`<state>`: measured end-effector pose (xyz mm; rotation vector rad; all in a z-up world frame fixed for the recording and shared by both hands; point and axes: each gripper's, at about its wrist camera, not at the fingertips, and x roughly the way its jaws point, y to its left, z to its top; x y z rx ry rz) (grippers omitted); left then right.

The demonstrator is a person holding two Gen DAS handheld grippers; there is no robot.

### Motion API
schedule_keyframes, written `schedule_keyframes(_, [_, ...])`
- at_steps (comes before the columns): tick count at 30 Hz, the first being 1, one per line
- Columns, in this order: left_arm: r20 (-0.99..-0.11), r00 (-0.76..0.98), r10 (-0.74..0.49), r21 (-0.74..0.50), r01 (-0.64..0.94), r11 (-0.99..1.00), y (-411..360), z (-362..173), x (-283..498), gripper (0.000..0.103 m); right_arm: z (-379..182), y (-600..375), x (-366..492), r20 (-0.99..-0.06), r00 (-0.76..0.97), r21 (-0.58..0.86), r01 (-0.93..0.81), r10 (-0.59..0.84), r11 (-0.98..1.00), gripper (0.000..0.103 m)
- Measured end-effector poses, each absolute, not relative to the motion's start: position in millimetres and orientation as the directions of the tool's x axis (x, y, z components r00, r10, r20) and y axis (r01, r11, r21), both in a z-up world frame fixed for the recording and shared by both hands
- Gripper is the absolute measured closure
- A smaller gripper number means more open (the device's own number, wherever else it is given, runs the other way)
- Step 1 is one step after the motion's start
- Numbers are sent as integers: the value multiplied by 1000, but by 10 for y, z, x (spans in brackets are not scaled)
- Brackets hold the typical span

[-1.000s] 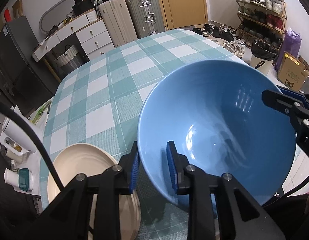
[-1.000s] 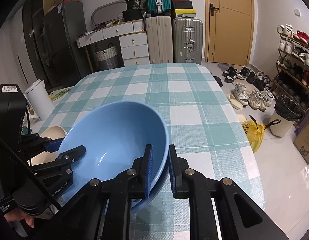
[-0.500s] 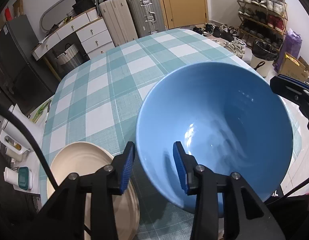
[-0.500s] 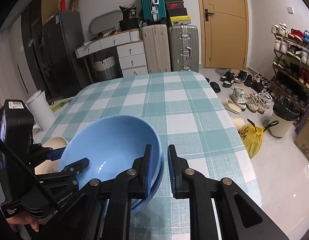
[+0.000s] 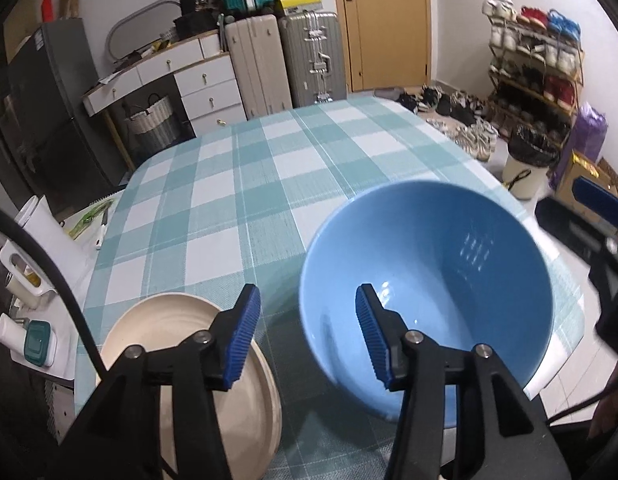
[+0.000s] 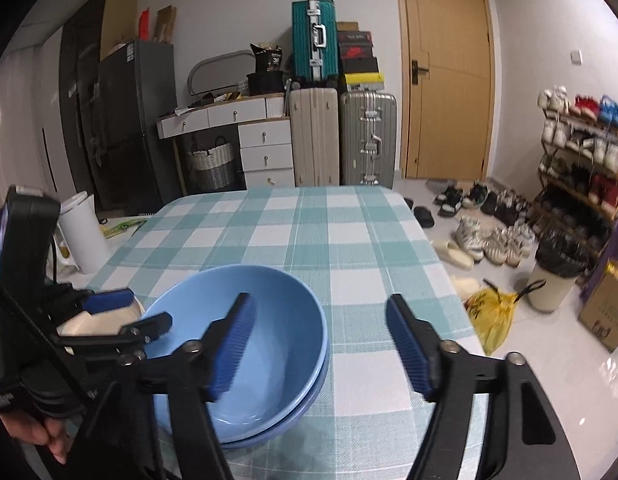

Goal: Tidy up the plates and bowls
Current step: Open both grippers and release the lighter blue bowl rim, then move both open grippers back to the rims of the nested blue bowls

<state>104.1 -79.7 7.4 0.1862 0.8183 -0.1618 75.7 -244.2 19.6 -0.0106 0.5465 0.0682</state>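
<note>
Right wrist view shows the blue bowl [image 6: 269, 344] sitting nested in a second blue bowl [image 6: 305, 404] whose rim peeks out beneath it, both resting near the front edge of the checked surface [image 6: 349, 240]. Just to its left lies the cream plate [image 5: 189, 360], close beside the bowls but, as far as I can see, not touching them. The right tongs [image 6: 319, 350] have just been opening and now stand wide, their left pad over the bowl's inside and the other out past the rim; neither presses on it, so nothing is held. The left tongs [image 5: 305, 340] have also just been opening and stand about halfway apart, straddling the bowl's near rim with a clear gap on both sides, also gripping nothing. I'd say the bowl stacking is done: the pair sits together and both tools have let go. The plate lies alone next to them, and I can't tell whether it has partners under it. No other crockery shows on the cloth, so little seems left.
</note>
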Motion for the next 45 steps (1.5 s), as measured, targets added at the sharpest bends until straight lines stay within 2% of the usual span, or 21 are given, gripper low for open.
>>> schedule_keyframes(8, [-702,696,-150,18,227,974,-708,200,975,44,188,-2383,726,-498,867,-57,-48,13,997,13])
schedule_keyframes(11, [-690,706,-160,-10,212,977,-673,225,930,43,200,-2452,720,-496,859,45,-123,129,991,5])
schedule_keyframes(13, [-681,709,-182,-43,209,977,-647,242,909,39,218,-2499,705,-482,865,80,-113,138,990,2])
schedule_keyframes(15, [-660,724,-202,-75,203,976,-616,276,875,23,228,-2526,696,-475,870,92,-103,134,990,1])
schedule_keyframes(24, [-466,868,-175,-12,191,981,-617,563,621,0,282,-2631,625,-421,903,90,-48,82,995,1])
schedule_keyframes(28, [-405,896,-183,-31,187,982,-570,634,581,0,350,-2645,528,-358,932,63,-24,45,998,1])
schedule_keyframes(30, [-386,903,-192,-53,185,981,-521,610,565,0,345,-2649,514,-362,931,59,-27,46,998,1])
schedule_keyframes(34, [-420,888,-189,-76,173,982,-487,515,622,0,296,-2624,490,-393,918,40,-40,52,998,1])
schedule_keyframes(36, [-473,860,-192,-87,171,981,-495,464,696,0,278,-2594,486,-399,915,17,-52,54,999,1])
schedule_keyframes(40, [-468,861,-199,-96,174,980,-508,443,660,0,249,-2556,501,-403,913,2,-66,61,998,1])
schedule_keyframes(45, [-511,830,-225,-94,206,974,-578,397,706,0,206,-2541,555,-426,903,-9,-60,51,998,1])
